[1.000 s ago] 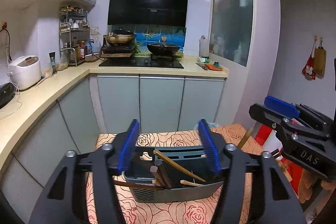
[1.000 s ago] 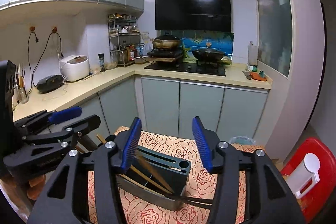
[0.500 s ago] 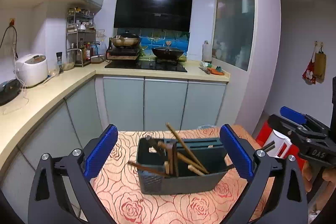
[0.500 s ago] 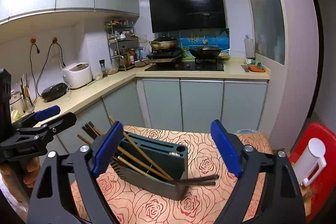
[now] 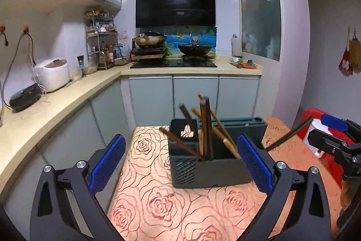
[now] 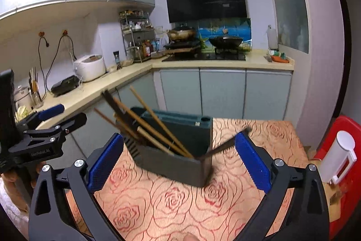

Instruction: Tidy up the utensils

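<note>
The left tool (image 5: pixel 180 162) is standing with its blue pads (image 5: pixel 106 162) wide apart, having just been opening, and nothing is being gripped between them. In the left wrist view the dark utensil holder (image 5: pixel 212 169) is sitting in the lower middle of the frame on the rose-patterned cloth (image 5: pixel 158 202), slightly ahead of the pads and touching neither one. Several wooden chopsticks (image 5: pixel 204 125) are leaning out of the holder's open top at different angles, and one dark stick (image 5: pixel 291 136) is poking out toward the right edge of the frame, near the other tool.

The right tool (image 6: pixel 179 162) is likewise spread wide after just opening, with nothing clamped. In the right wrist view the holder is lying at the centre of the frame, turned corner-on, with its chopsticks fanning toward the upper left. A red stool (image 6: pixel 345 173) carrying a white container (image 6: pixel 338 155) is showing at the right edge.
</note>
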`<state>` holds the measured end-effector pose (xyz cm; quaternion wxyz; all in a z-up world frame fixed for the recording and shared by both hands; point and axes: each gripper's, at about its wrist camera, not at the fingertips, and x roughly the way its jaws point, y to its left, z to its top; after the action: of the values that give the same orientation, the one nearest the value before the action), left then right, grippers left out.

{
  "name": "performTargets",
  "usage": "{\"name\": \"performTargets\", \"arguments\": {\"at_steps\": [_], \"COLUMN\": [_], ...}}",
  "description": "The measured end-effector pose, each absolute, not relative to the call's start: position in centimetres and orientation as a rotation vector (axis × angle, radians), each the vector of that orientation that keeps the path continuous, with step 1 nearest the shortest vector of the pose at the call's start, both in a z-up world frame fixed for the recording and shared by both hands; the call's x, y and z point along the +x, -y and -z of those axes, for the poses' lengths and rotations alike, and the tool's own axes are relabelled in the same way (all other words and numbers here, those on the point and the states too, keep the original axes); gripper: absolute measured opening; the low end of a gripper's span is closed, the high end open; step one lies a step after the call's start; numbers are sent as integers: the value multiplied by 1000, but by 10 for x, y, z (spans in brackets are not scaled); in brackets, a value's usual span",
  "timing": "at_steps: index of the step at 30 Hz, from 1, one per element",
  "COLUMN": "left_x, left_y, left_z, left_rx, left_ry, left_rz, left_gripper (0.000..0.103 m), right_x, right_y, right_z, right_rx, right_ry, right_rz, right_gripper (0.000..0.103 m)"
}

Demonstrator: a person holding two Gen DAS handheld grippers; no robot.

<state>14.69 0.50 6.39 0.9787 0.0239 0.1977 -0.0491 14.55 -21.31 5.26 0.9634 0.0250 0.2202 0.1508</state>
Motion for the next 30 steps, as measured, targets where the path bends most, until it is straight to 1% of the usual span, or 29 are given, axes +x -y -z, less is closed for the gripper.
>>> {"name": "performTargets", "arguments": {"at_steps": [6,12,24,30], "left_x": [123,101,74,68], "left_y": [-5,-5,1,2], "left_z": [-40,-19,4,3], "left_rx": [69,66,50,63], "left_ry": [-419,-417,-464,-462], "left_rz": [78,58,70,64], "left_gripper": [96,96,96,96], "right_x": [130,112,84,74], "right_y": [202,199,198,203], "right_z": [-30,-16,4,10], "right_rx": [21,23,1,16], "right_ry": [-473,-453,-466,-485], "right_rz": [-293,-246,-188,-182], "right_gripper": [96,96,96,96]}}
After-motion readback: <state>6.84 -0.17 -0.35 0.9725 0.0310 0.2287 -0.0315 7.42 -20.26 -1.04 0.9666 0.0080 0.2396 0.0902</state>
